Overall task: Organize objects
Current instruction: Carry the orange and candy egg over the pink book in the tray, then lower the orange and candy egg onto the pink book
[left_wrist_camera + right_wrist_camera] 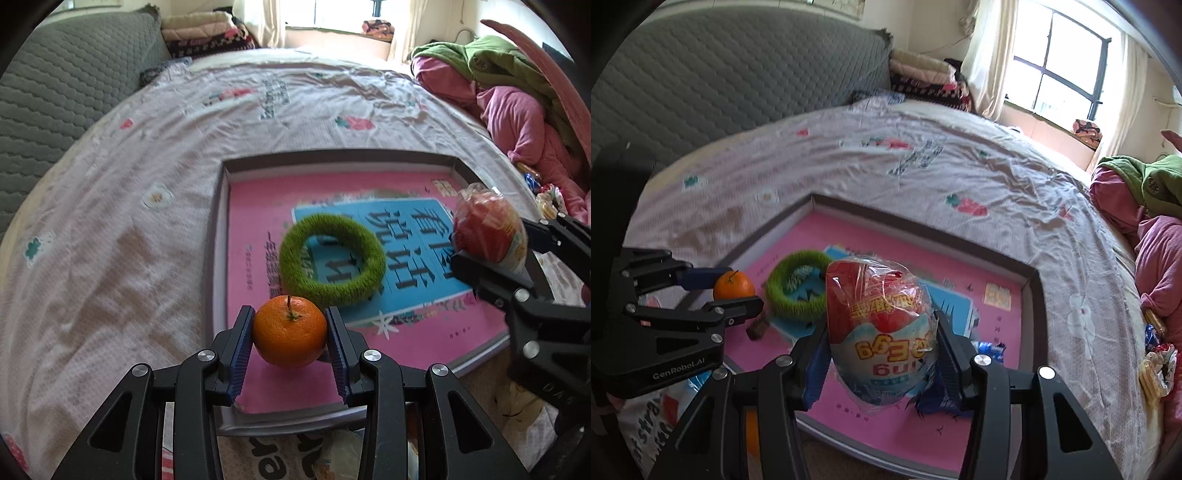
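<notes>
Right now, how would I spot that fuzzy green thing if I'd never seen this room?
Find the bed with the pale patterned sheet; on it lies a shallow tray with a pink printed floor. The green ring lies flat inside, just beyond the orange held in the left tool. It is the only fuzzy, hollow-centred thing there.

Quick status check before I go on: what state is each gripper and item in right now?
left gripper: shut on the orange
orange: held over the tray's near edge
right gripper: shut on the wrapped egg
wrapped egg: held above the tray
green ring: lying flat in the tray
tray: on the bed
</notes>
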Available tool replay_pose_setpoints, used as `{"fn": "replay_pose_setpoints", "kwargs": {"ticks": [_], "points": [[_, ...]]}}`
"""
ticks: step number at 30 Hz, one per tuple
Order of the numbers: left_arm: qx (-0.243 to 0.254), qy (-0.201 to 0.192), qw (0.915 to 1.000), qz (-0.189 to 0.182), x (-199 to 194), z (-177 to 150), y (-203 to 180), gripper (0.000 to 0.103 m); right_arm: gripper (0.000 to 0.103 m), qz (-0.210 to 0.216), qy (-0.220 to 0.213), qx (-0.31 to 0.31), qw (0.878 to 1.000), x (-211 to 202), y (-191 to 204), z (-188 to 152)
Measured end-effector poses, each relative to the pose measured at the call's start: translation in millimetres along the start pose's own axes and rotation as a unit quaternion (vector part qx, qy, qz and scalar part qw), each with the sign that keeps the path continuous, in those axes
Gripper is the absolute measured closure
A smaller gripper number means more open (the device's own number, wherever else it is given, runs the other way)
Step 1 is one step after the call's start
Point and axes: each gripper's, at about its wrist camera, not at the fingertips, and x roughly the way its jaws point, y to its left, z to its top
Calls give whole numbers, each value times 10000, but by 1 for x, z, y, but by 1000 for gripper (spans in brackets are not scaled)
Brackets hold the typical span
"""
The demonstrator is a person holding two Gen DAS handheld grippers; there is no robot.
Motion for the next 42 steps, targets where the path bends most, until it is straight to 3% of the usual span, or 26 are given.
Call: {"fn": "replay_pose_setpoints", "kwargs": {"ticks": [15, 21, 35, 42], "points": [[208, 179, 9996, 13, 12, -2, -11, 64, 51, -66, 659, -220, 9976, 25, 8, -16], [306, 151, 9993, 153, 15, -1, -14, 64, 51, -70, 748, -169, 9970, 31, 6, -18], [263, 103, 9996, 82, 13, 0, -13, 63, 51, 108, 815, -113, 9966, 33, 5, -20], [432, -36, 9990, 121, 6, -1, -18, 60, 42, 45, 723, -179, 9972, 28, 5, -20]]}}
